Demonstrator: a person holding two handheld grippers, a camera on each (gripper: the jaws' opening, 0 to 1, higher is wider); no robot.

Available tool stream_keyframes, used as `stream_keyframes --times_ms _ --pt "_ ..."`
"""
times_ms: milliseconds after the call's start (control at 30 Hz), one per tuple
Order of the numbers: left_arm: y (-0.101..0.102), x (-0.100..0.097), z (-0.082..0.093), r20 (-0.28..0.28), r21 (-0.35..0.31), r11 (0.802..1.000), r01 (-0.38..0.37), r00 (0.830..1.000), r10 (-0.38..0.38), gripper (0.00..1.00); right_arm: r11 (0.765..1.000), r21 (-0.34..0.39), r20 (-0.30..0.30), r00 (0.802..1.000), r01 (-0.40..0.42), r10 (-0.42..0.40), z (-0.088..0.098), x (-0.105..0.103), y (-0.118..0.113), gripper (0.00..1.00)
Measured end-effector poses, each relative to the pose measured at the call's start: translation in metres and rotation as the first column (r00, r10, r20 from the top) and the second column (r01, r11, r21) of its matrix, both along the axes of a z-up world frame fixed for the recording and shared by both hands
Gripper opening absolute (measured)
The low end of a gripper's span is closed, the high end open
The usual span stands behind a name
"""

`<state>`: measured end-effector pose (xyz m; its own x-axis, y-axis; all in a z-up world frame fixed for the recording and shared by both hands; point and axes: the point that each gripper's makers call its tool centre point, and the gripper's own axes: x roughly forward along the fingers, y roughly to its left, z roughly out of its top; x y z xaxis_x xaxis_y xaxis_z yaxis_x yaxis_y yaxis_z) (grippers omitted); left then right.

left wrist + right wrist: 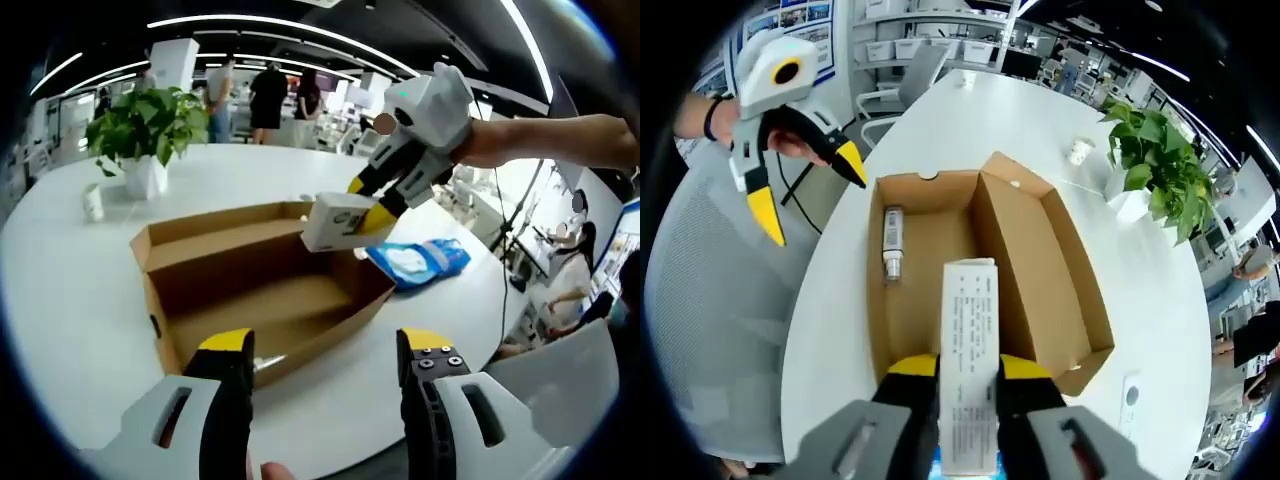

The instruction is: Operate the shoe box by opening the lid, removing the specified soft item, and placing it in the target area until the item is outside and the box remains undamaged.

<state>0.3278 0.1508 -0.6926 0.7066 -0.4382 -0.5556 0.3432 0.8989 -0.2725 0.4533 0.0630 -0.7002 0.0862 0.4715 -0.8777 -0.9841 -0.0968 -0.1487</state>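
Right gripper jaws clamp white carton over open box; left gripper jaws spread, holding nothing.

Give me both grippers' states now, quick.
Left gripper: open, holding nothing, near the shoe box.
Right gripper: shut on the white carton, above the box.

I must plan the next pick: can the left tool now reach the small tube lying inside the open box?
Probably yes: the left tool is open and free beside the box, the lid is open, and nothing covers the tube.
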Motion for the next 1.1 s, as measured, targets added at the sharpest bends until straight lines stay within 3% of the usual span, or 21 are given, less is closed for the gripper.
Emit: stream_keyframes --times_ms 367,1100 --pt "-0.011 0.004 0.002 0.006 0.000 1.000 0.011 1.000 -0.011 0.59 0.999 -0.007 0.016 0.999 0.033 -0.033 0.009 0.005 -0.032 0.17" --pt "-0.035 0.002 -0.002 -0.009 0.001 0.999 0.046 0.999 -0.046 0.58 0.992 -0.018 -0.008 0.992 0.122 -0.122 0.000 0.005 -0.097 0.17"
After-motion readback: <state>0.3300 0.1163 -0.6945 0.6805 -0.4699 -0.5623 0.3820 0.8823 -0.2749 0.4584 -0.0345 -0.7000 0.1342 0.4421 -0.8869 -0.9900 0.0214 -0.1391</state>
